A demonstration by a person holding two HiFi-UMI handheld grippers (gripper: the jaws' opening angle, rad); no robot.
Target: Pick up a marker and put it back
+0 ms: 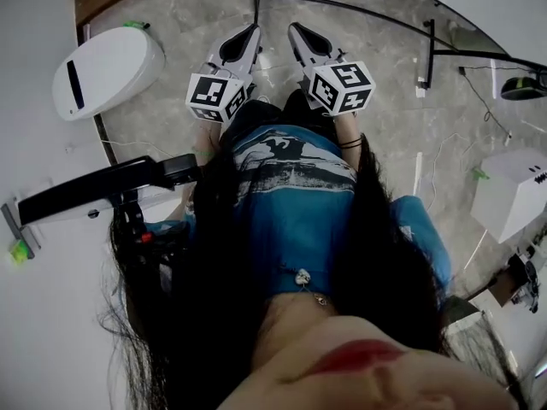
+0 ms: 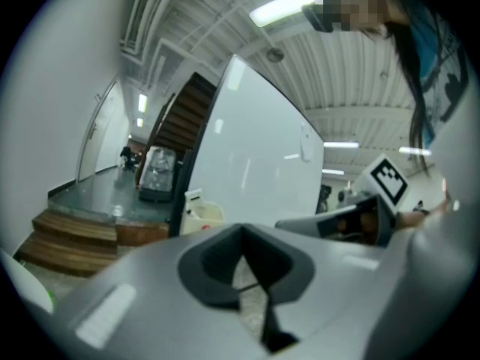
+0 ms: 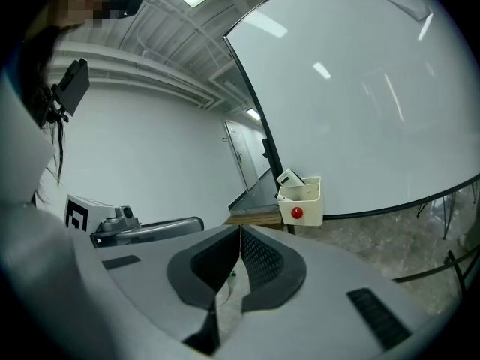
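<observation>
No marker shows clearly in any view. A cream holder (image 3: 302, 201) with a red dot hangs at the whiteboard's (image 3: 360, 103) lower edge, and a white item sticks out of its top. The left gripper view shows the same holder (image 2: 196, 212) beside the whiteboard (image 2: 247, 148). My left gripper (image 1: 253, 29) and right gripper (image 1: 293, 27) are held side by side in front of the person's body, pointing away over the grey floor. The left gripper (image 2: 240, 227) is shut with nothing between its jaws. The right gripper (image 3: 240, 229) is shut too, also empty. Both are well short of the holder.
The whiteboard's black stand frame (image 1: 342, 7) crosses the floor ahead. A white rounded unit (image 1: 107, 68) stands at the left and a white box (image 1: 513, 190) at the right. A black arm on a mount (image 1: 102, 186) juts out at the left. Wooden steps (image 2: 67, 238) lie beyond.
</observation>
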